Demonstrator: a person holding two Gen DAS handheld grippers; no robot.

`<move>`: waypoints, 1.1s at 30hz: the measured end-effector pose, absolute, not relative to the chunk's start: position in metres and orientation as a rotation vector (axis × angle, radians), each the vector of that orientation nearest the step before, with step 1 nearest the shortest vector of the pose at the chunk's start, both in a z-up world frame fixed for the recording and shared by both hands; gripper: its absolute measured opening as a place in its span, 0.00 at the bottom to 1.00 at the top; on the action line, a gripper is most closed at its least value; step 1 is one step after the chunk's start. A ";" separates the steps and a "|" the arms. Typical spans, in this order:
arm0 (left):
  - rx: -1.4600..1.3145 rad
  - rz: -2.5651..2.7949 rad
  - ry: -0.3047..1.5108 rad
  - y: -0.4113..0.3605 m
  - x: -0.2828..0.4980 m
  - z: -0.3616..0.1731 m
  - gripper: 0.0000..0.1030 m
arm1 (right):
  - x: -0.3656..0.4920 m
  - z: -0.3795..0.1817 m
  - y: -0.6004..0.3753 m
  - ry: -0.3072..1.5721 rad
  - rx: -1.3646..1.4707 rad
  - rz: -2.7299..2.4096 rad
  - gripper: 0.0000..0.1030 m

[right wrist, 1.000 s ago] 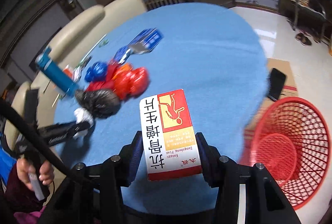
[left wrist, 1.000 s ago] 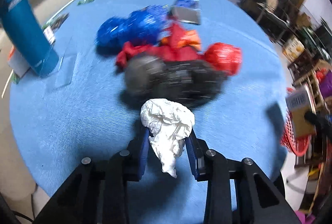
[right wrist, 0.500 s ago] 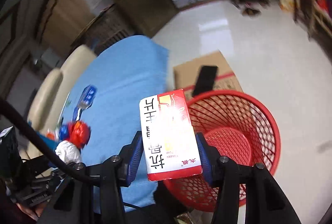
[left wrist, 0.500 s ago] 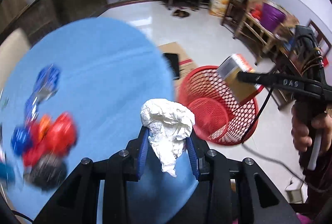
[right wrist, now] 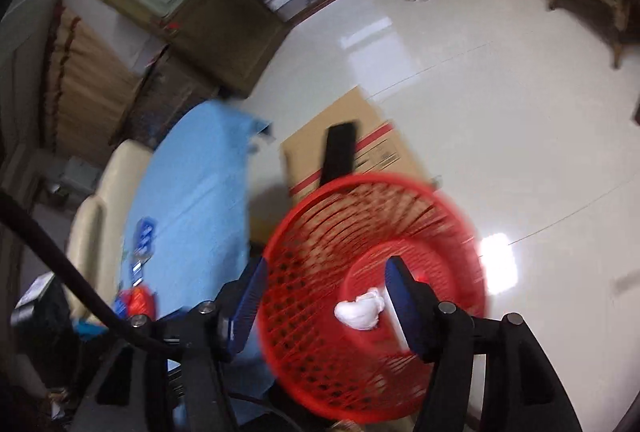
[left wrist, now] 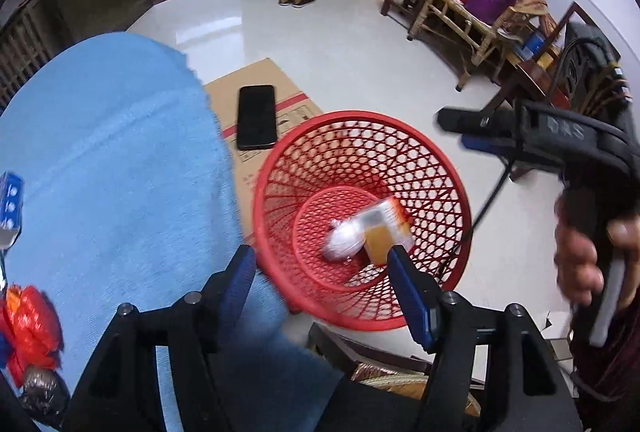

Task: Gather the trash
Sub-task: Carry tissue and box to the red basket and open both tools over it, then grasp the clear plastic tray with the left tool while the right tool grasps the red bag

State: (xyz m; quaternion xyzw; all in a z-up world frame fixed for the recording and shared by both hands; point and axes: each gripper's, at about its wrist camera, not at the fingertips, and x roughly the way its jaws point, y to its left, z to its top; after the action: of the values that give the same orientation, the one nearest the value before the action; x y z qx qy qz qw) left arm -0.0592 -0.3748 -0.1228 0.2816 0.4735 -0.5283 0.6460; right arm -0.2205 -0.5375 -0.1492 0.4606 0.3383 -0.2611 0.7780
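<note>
Left gripper (left wrist: pixel 320 264): jaws spread wide, nothing between them, held above the near rim of the basket.
Right gripper (right wrist: pixel 324 282): jaws also spread and empty, over the basket; in the left view it shows from the side (left wrist: pixel 472 131), gripped by a hand (left wrist: pixel 580 256).
Basket (left wrist: pixel 276 167): red mesh, standing on the floor just beside the bench edge.
Paper wad (left wrist: pixel 342 240): white and crumpled, lying on the basket bottom.
Box (left wrist: pixel 386 228): orange and white, blurred, touching the wad; clear only in the left view, while the right view shows the wad (right wrist: pixel 360 310) with the box mostly hidden behind a jaw.
Bench (left wrist: pixel 112 159): covered in blue cloth.
Leftover trash (left wrist: pixel 28 328): red and dark wrappers at the bench's near-left corner.
Phone (left wrist: pixel 257 116): black, flat on cardboard (left wrist: pixel 256 75) behind the basket.
Sofa (right wrist: pixel 90 228): cream, seen only from the right view.
</note>
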 end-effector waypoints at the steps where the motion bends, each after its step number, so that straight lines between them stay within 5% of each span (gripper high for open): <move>1: 0.620 -1.193 1.083 -0.367 -0.054 -0.121 0.67 | -0.225 -0.151 -0.544 0.727 0.989 -0.613 0.63; 10: 0.496 -0.999 1.014 -0.263 -0.014 -0.098 0.67 | -0.243 -0.234 -0.585 0.804 1.297 -0.816 0.63; 21: 0.331 -0.693 0.922 -0.125 0.036 -0.067 0.67 | -0.206 -0.239 -0.523 0.911 1.244 -0.724 0.64; 27: 0.229 -0.476 0.894 -0.033 0.075 -0.063 0.71 | -0.196 -0.160 -0.522 0.765 0.917 -0.949 0.64; 33: 0.121 -0.320 0.931 0.033 0.111 -0.083 0.71 | -0.103 -0.081 -0.458 0.703 0.689 -0.606 0.64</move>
State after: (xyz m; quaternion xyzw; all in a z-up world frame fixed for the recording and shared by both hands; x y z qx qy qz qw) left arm 0.1107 0.0331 -0.0827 0.0580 0.4465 -0.1536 0.8796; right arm -0.1032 -0.4579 -0.0814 0.3256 0.3321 -0.2866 0.8376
